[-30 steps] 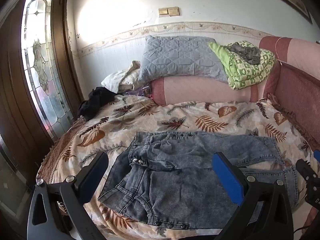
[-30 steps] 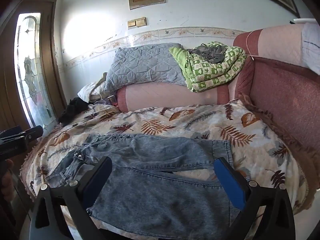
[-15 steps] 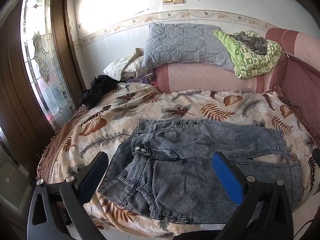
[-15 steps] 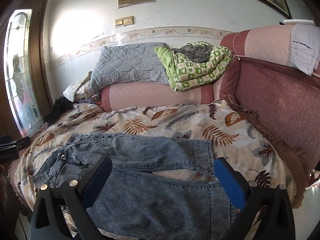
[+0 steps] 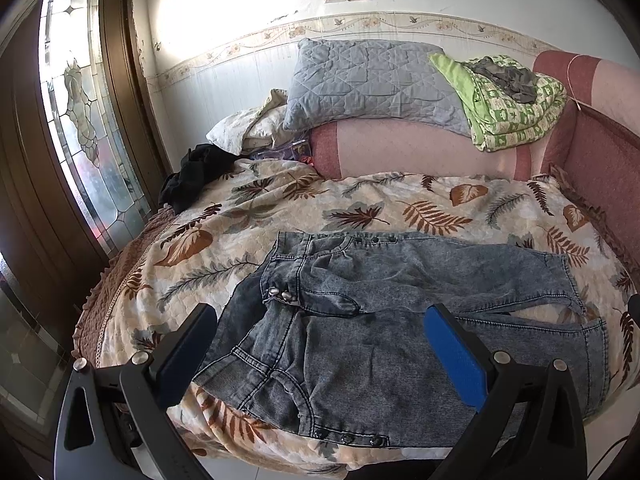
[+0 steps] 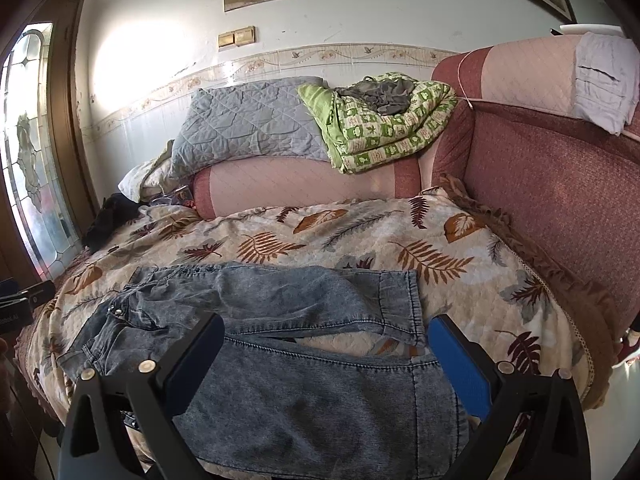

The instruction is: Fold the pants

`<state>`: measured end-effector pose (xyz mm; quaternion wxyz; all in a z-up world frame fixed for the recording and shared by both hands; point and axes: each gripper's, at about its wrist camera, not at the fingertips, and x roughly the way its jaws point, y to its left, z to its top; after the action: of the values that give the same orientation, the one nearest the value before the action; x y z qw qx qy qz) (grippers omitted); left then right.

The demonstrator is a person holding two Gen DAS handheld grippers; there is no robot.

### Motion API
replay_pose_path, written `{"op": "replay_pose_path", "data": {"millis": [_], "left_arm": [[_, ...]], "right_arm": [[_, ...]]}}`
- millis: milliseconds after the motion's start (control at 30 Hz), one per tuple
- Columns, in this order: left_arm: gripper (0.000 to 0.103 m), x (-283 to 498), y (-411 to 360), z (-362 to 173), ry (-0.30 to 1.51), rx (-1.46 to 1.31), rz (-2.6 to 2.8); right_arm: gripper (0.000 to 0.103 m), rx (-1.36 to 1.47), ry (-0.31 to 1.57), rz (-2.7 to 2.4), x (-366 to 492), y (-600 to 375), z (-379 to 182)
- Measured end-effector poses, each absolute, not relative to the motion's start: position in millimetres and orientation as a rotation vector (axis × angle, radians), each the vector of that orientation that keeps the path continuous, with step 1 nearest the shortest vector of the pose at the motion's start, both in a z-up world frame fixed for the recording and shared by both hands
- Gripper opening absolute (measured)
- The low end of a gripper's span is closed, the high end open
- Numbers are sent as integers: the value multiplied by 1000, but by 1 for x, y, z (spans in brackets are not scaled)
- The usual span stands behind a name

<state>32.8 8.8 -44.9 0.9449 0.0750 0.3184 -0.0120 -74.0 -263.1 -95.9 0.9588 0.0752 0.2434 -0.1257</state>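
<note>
Denim pants [image 5: 400,320] lie flat on the leaf-print bedspread [image 5: 360,208], long axis 9-to-3.
Left gripper [image 5: 320,356] at the waistband, right gripper [image 6: 326,360] nearer the cuffs; both spread wide, holding nothing.

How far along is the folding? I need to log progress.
Done: the jeans lie spread flat on the leaf-print bedspread, legs apart. In hand: nothing; left gripper and right gripper are open above them. Left: every fold.
</note>
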Motion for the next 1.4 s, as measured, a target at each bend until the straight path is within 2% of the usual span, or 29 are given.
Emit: {"op": "replay_pose_path", "data": {"millis": [1167, 1400], "left_arm": [[103, 53, -22, -84, 746, 194, -104], [103, 53, -9, -121, 883, 102, -150]], "right_arm": [[103, 199, 579, -286, -54, -286, -122], [103, 221, 594, -299, -50, -296, -129]]}}
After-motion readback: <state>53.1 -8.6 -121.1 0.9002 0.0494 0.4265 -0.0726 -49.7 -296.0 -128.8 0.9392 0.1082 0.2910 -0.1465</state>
